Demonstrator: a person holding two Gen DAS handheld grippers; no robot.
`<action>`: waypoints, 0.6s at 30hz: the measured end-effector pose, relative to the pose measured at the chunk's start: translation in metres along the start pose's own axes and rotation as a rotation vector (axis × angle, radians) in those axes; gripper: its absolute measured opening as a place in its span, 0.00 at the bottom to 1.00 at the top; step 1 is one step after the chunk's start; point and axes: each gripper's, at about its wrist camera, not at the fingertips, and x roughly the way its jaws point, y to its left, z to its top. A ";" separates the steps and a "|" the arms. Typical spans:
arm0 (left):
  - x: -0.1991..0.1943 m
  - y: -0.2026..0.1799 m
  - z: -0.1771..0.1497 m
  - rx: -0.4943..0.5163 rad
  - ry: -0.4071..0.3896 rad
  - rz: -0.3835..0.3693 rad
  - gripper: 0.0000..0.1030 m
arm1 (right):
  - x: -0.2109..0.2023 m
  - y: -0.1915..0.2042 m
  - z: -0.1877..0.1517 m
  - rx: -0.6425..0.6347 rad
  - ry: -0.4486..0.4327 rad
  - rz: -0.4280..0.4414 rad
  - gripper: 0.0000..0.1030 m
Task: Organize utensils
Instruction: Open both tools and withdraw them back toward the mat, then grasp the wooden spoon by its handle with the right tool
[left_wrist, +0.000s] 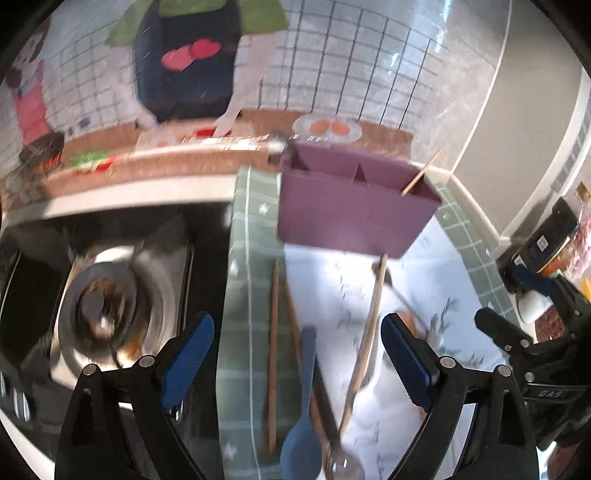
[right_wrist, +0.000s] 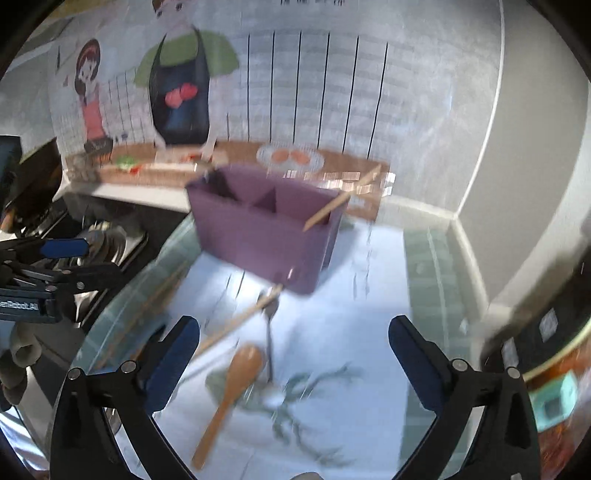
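A purple divided utensil holder (left_wrist: 347, 210) (right_wrist: 266, 232) stands at the back of a white and green mat (left_wrist: 255, 295) (right_wrist: 351, 332), with one wooden chopstick (left_wrist: 421, 173) (right_wrist: 340, 201) leaning in its right compartment. Loose chopsticks (left_wrist: 273, 343), a blue spoon (left_wrist: 304, 413) and a metal spoon (left_wrist: 341, 461) lie under my open, empty left gripper (left_wrist: 297, 363). A wooden spoon (right_wrist: 232, 387), a metal spoon (right_wrist: 269, 332) and a chopstick (right_wrist: 236, 321) lie before my open, empty right gripper (right_wrist: 293, 360).
A steel sink (left_wrist: 110, 306) with a drain lies left of the mat. A cartoon kitchen backdrop (right_wrist: 177, 92) covers the wall. Jars and boxes (left_wrist: 550, 240) stand at the right. The right gripper shows in the left wrist view (left_wrist: 535, 332).
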 end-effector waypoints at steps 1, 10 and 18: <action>-0.002 0.003 -0.007 -0.007 0.005 0.002 0.92 | 0.003 0.003 -0.006 0.009 0.016 0.005 0.98; -0.028 0.023 -0.048 -0.035 0.001 0.065 0.96 | 0.047 0.026 -0.036 0.087 0.208 0.089 0.54; -0.043 0.036 -0.068 -0.056 -0.005 0.088 1.00 | 0.081 0.030 -0.037 0.128 0.289 0.053 0.42</action>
